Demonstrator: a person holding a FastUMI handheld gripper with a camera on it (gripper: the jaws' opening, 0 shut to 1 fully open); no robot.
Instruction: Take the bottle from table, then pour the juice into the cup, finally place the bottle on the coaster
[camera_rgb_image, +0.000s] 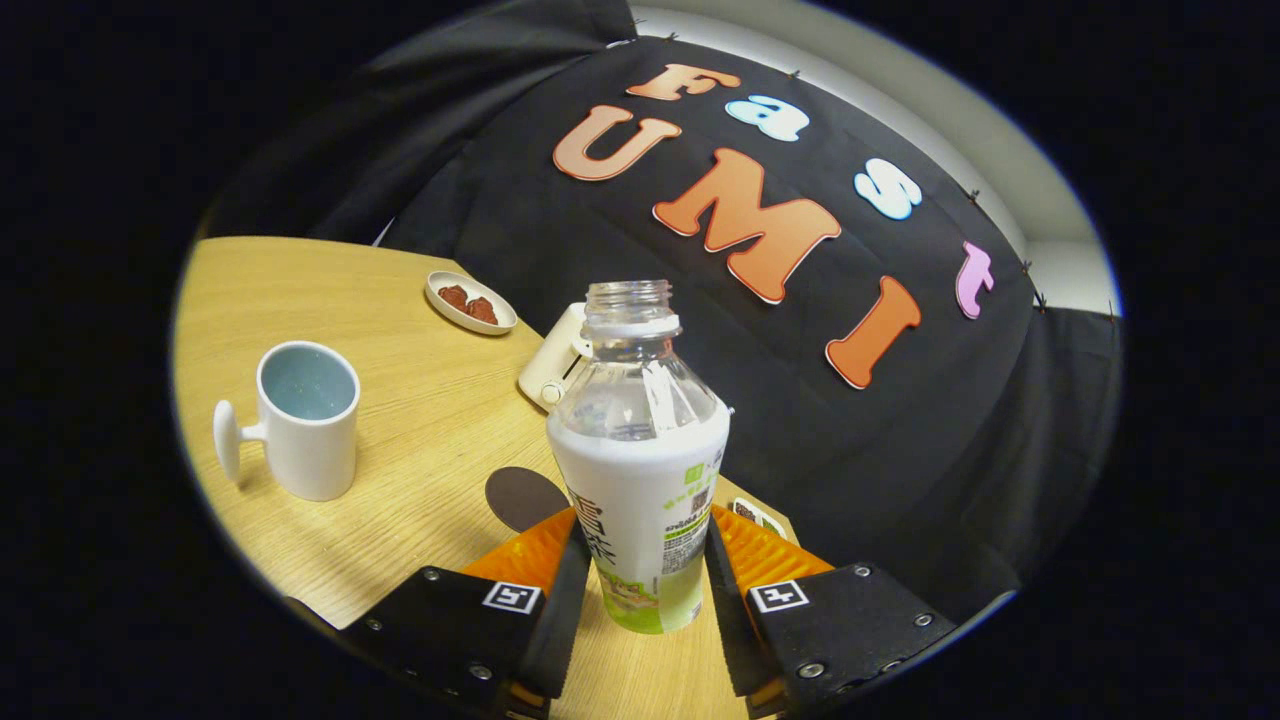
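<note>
Tongs (645, 575) pinching uncapped juice bottle (640, 450) at lower centre, base near the bench (420, 420); pour into white mug (305, 420) at left and set-down on dark coaster (522, 497) remain.

Recording booth, staged as home tabletop: black cloth wall (620, 250), wooden table (420, 400), white mug (300, 420), snack dish (470, 302), marker-tagged gripper (645, 590) clasping juice bottle (640, 450).

— Held what? Uncapped bottle (640, 450), centre frame, pinched between both fingers (540, 560) of the gripper (645, 575).

— Left of it? White cup (300, 420) on the table (400, 480), dark coaster (525, 497) just behind the left finger.

— Further back? Small dish (470, 302) of red pieces, a cream device (555, 365) behind the bottle.
</note>
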